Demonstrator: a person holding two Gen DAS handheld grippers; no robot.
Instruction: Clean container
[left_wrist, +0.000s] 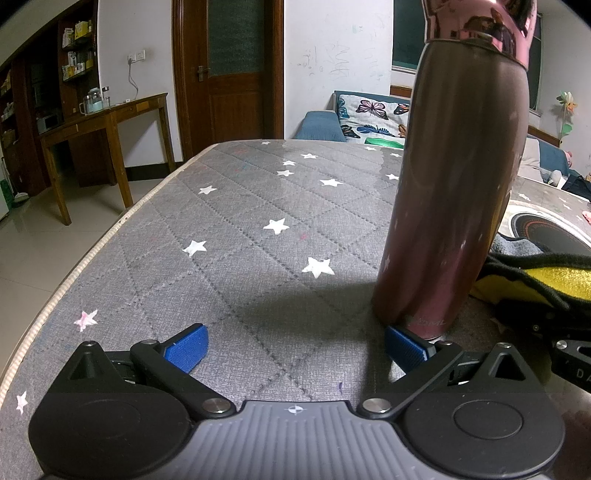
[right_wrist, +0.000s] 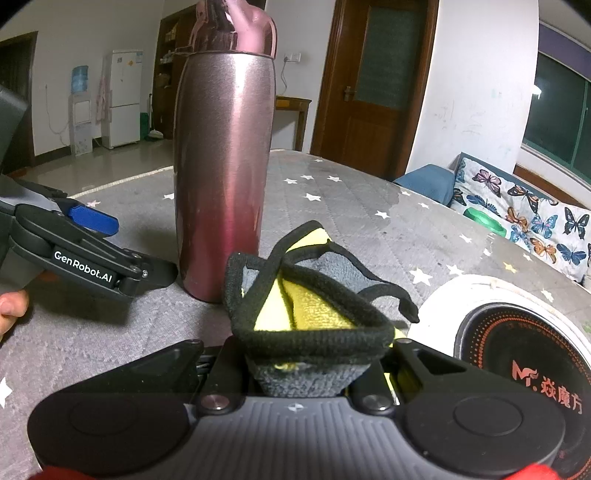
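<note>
A tall pink metal bottle (left_wrist: 454, 192) with a shiny lid stands upright on the grey star-patterned mattress (left_wrist: 240, 229). It also shows in the right wrist view (right_wrist: 223, 177). My left gripper (left_wrist: 295, 349) is open and empty; its right blue pad sits right by the bottle's base. It appears from the side in the right wrist view (right_wrist: 92, 236). My right gripper (right_wrist: 306, 365) is shut on a yellow and grey cloth (right_wrist: 306, 306) with black edging, just right of the bottle. The cloth also shows in the left wrist view (left_wrist: 535, 280).
A round white induction cooker (right_wrist: 517, 332) lies on the mattress to the right of the cloth. The mattress edge (left_wrist: 92, 251) runs along the left. A sofa with a butterfly cover (right_wrist: 517, 210) stands behind, with a green object (right_wrist: 484, 219) by it.
</note>
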